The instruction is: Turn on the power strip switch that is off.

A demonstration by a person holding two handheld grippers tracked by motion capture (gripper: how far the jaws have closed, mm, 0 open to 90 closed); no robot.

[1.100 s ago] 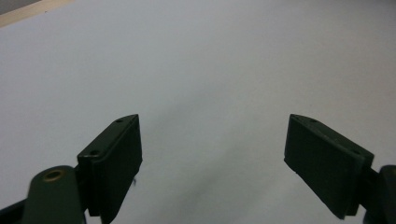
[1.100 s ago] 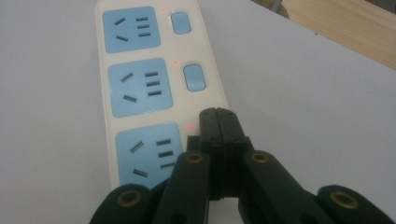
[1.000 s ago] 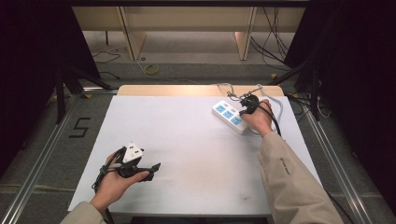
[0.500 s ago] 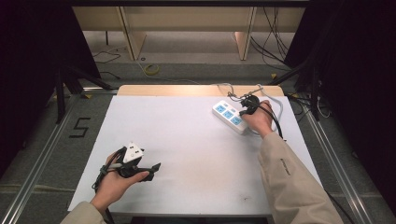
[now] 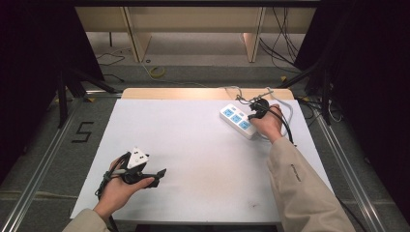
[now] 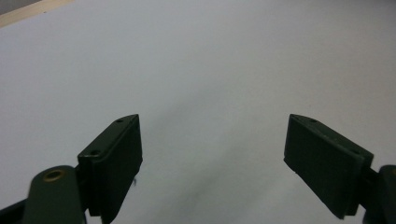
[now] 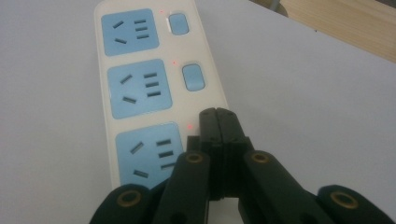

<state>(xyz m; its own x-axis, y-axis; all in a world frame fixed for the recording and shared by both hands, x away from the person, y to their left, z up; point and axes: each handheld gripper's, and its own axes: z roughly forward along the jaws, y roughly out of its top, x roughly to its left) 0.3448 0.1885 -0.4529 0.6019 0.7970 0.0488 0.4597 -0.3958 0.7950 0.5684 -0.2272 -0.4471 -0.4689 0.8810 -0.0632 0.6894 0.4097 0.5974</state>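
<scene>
While the right gripper (image 7: 219, 116), its jaws pressed together on nothing, rests its tips on the power strip (image 7: 149, 93) beside the nearest blue socket at lower centre, the left gripper (image 6: 212, 154) gapes wide over bare white table (image 6: 210, 60), holding nothing.

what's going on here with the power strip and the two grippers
A person at a white table works a gripper in each hand. The right gripper, jaws shut together with nothing between them, has its tip down at the switch column of a white power strip with three blue sockets, right where the nearest socket's switch would sit; small red lights glow beside the switches. The left gripper is held open above bare tabletop near the person, holding nothing.
</scene>
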